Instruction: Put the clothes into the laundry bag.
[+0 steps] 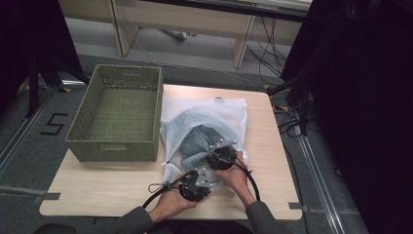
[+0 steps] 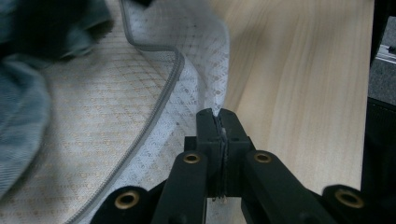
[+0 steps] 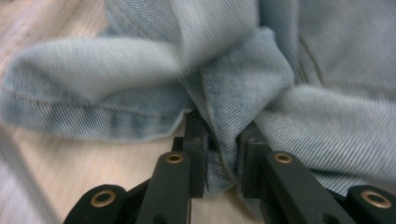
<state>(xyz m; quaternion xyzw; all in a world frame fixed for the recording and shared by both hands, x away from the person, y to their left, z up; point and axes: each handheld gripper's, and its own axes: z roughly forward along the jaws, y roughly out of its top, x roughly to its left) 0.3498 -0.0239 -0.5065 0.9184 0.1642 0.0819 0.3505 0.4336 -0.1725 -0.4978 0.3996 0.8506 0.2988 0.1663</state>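
Observation:
A white mesh laundry bag (image 1: 214, 113) lies on the wooden table (image 1: 272, 161), with light blue denim jeans (image 1: 197, 139) bunched in its open mouth. My left gripper (image 1: 195, 184) sits at the bag's near edge, shut on the mesh rim (image 2: 212, 88) beside the grey zipper (image 2: 154, 112). My right gripper (image 1: 221, 157) reaches into the bag's opening. In the right gripper view its jaws pinch a fold of the jeans (image 3: 224, 116), and the denim spreads out above them.
A green woven basket (image 1: 117, 113) stands empty at the table's left, touching the bag's side. Bare tabletop lies to the right of the bag and along the near edge. Dark curtains and cables border the right side; desk legs stand behind.

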